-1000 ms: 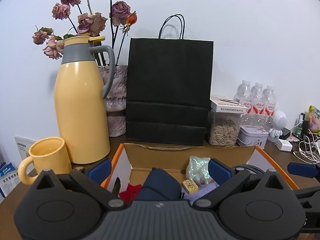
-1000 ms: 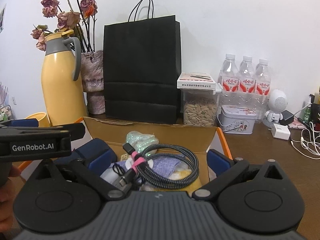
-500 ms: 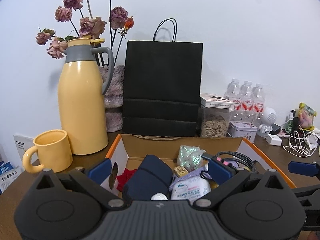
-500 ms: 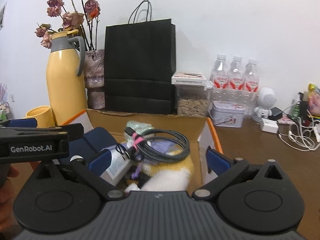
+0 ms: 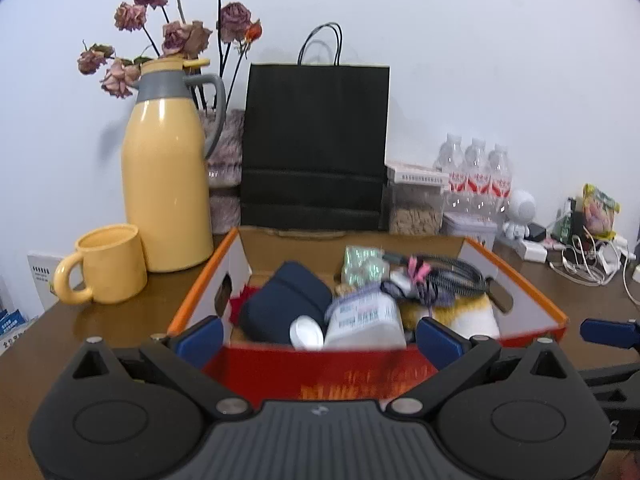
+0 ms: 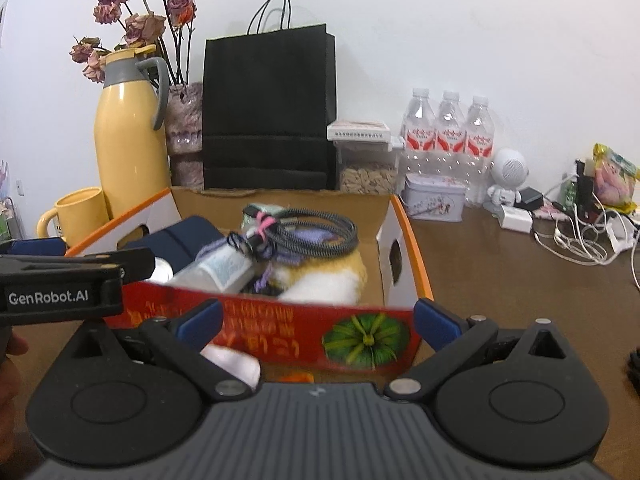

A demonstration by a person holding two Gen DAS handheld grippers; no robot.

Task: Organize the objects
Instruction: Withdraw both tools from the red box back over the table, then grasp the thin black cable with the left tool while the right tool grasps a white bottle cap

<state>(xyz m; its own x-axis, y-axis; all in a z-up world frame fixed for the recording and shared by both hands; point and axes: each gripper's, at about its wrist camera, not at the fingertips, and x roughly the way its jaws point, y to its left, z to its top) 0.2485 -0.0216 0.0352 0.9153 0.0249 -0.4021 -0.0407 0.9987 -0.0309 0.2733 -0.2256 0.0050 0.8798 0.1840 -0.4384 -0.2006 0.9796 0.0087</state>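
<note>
An open cardboard box with orange rims and a red printed front wall stands on the brown table. Inside lie a navy pouch, a white bottle, a coiled braided cable, a green packet and a yellow-white plush. My left gripper is open in front of the box's near wall, holding nothing. My right gripper is open beside it, also at the near wall. The left gripper's body shows in the right wrist view.
Behind the box stand a yellow thermos, a yellow mug, a vase of dried roses, a black paper bag, a seed jar, water bottles and a tin. Chargers and white cables lie right.
Both grippers have pulled back from over the box toward its near side. The red front wall has come into view. Both stay open.
</note>
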